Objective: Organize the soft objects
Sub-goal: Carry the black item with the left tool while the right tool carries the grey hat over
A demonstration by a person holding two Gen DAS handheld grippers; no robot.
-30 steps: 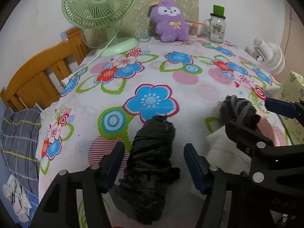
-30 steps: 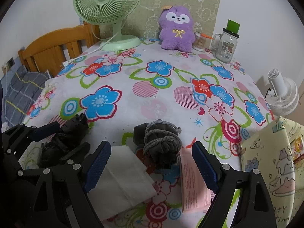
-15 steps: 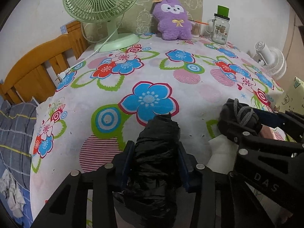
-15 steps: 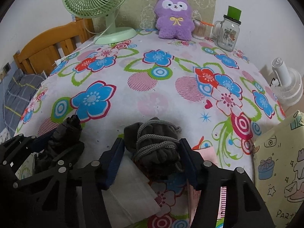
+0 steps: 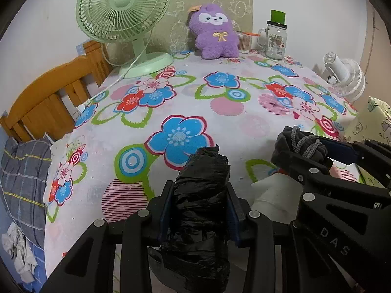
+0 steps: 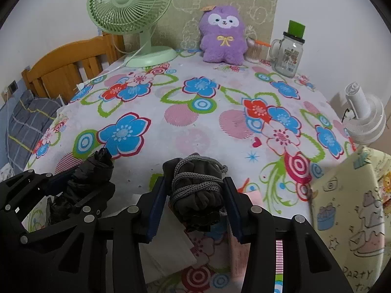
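Both tongs are down at the near edge of the flowered tablecloth [image 5: 244,131] and both have just been closing on a bundle. The left gripper [image 5: 198,210] is clenched on the black plastic bundle [image 5: 202,195], blue pads pressed into its crinkled sides at about 6 o'clock in the left wrist view, low on the cloth just below the big blue flower. The right gripper [image 6: 194,204] is clamped on the grey cord-tied bundle [image 6: 195,190], also at 6 o'clock in its own view, with the white folded sheet [image 6: 168,251] and a pink packet [image 6: 246,249] lying beneath and beside it. The two tools sit very near each other, the right one crowding in at 3 o'clock of the left camera. Up at 12 o'clock the purple plush toy [image 6: 223,35] leans against the back board, green fan [image 6: 129,2] at 11, glass mug jar [image 6: 287,52] at 1. The risks, as I read them: the plastic is slick and squashy, so a lift could let it slide out through the pads or unroll; the cord loops on the grey bundle might snag a finger or drag the sheet underneath along; and with the grippers this tight together, raising both at once could knock one frame into the other.
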